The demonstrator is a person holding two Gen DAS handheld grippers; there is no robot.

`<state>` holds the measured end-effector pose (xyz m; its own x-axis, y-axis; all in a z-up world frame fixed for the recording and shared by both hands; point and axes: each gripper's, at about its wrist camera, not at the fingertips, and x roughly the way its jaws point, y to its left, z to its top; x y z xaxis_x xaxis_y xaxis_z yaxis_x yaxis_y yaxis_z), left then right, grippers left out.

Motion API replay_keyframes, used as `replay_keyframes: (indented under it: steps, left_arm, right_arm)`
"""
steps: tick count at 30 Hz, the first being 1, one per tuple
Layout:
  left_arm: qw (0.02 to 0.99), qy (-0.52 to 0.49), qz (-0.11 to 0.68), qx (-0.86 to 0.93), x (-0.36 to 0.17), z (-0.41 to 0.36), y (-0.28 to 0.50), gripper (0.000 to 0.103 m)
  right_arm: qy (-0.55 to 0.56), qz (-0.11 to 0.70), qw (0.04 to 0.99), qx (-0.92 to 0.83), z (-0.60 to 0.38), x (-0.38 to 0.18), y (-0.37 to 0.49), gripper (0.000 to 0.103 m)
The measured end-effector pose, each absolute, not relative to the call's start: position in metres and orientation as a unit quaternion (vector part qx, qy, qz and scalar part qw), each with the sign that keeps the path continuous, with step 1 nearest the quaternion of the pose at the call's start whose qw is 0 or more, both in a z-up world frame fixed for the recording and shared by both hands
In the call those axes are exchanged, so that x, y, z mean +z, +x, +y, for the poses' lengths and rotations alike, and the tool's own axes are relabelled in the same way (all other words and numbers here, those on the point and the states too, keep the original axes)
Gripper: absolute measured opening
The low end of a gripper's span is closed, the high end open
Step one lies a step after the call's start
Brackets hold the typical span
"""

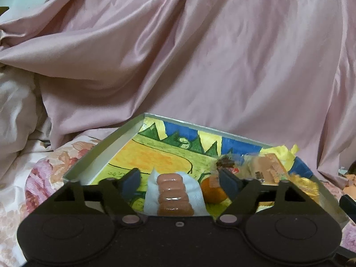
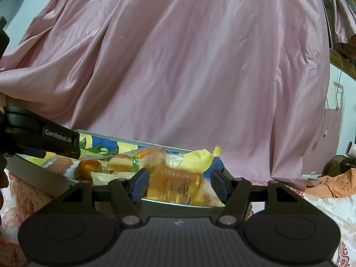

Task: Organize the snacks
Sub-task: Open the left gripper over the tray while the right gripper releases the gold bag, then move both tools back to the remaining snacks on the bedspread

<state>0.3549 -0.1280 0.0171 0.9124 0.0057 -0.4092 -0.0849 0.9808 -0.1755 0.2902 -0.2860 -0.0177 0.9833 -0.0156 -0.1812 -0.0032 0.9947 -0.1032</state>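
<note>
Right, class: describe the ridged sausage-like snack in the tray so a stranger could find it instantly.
Find the shallow metal tray with the bright painted lining, in front of the pink cloth. Inside, left of the small orange fruit, lies a ridged pinkish-brown snack, the only one on white tissue.

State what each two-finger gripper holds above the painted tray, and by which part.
Nothing is held. The left gripper stands open around the pink sausage pack; the right gripper stands open around the clear-wrapped orange cake.
</note>
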Motion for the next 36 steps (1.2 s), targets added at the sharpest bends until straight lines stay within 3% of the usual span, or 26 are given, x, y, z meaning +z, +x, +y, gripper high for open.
replay_keyframes:
  steps: [1,5,12,22,36]
  left_arm:
    - [0.974,-0.096,0.206,0.022,0.019,-0.128,0.352,0.086]
    - [0.976,-0.094,0.194,0.023,0.029,-0.124,0.338,0.102]
    - [0.982,-0.084,0.172,-0.003,0.051,-0.112,0.301,0.102]
    - [0.989,-0.058,0.133,-0.030,0.074,-0.093,0.226,0.102]
    - [0.988,-0.038,0.132,-0.063,0.057,-0.057,0.128,0.102]
  right_arm:
    - [-0.050,0.089,0.995,-0.001,-0.286,-0.018,0.289,0.081]
    - [-0.049,0.081,0.996,-0.001,-0.285,-0.015,0.286,0.090]
    - [-0.041,0.055,0.998,-0.012,-0.288,0.005,0.258,0.103]
    - [-0.063,0.013,0.998,-0.022,-0.277,0.027,0.183,0.103]
    - [-0.084,-0.014,0.996,-0.029,-0.257,0.043,0.086,0.103]
